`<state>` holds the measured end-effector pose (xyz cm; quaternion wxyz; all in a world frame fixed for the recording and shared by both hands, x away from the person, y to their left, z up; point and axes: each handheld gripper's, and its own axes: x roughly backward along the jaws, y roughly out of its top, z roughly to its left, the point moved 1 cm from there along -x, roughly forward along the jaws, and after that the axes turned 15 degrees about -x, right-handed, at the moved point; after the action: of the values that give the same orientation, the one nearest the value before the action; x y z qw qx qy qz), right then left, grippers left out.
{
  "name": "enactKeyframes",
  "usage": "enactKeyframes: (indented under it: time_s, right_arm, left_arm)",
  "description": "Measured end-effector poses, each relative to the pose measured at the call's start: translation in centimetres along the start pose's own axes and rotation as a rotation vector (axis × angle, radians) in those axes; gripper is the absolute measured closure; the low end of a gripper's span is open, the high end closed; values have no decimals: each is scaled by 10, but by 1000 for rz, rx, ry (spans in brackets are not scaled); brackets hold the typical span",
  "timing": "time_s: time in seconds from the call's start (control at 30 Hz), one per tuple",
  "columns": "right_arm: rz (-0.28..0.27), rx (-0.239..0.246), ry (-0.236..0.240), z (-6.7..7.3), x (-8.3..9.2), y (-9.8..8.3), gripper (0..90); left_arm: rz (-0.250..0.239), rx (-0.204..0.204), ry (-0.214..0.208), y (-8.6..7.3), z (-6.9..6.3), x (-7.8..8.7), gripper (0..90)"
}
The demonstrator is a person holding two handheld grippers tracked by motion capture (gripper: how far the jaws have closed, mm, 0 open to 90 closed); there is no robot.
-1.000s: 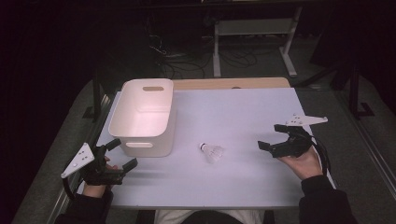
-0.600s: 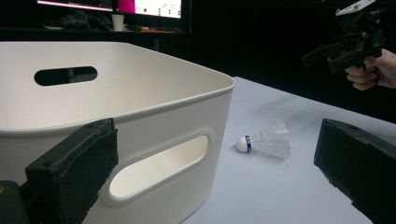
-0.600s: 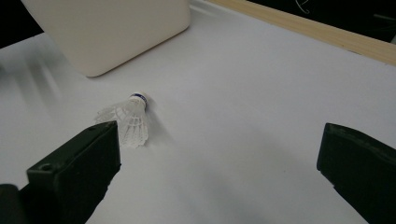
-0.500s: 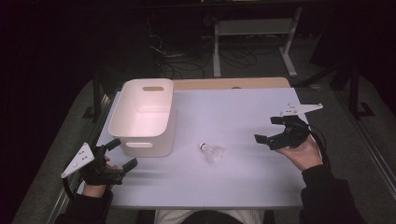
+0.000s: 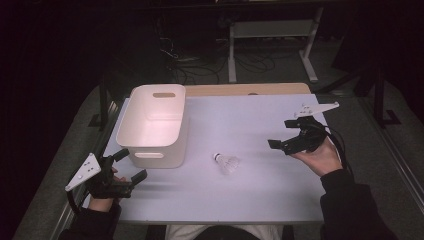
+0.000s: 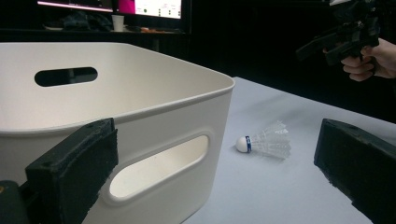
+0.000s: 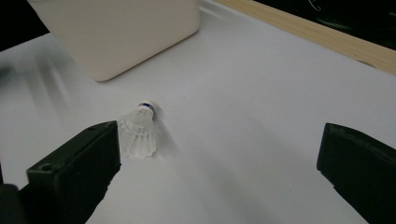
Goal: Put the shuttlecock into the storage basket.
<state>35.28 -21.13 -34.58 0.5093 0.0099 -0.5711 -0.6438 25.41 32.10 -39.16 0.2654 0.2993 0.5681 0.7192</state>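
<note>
White table [image 5: 260,120]: one shuttlecock [image 5: 227,162], one bin [image 5: 152,125], seemingly empty, between two wide-open grippers, left gripper [image 5: 129,165], right gripper [image 5: 278,134].

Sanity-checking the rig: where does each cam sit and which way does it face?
High view: above the person's side, facing forward and down on the table; forearms, left tool, right tool.
Left gripper view: low on the left tool, facing the bin and shuttlecock; own jaws, the other hand.
Right gripper view: on the right tool, raised, angled down; own jaws.
Shared by all three: bin, shuttlecock.
</note>
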Motion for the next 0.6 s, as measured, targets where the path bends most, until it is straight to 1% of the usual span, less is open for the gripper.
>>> enactKeyframes:
  time_s: [0.17, 0.2, 0.6]
  right_arm:
    - [5, 6, 1, 3, -1, 4, 0]
    - [11, 14, 6, 4, -3, 7, 0]
    - [65, 42, 13, 10, -16, 23, 0]
  left_arm:
    - [0, -1, 0, 0, 0, 0, 0]
    - [0, -2, -1, 0, 0, 0, 0]
    - [0, 1, 1, 0, 0, 0, 0]
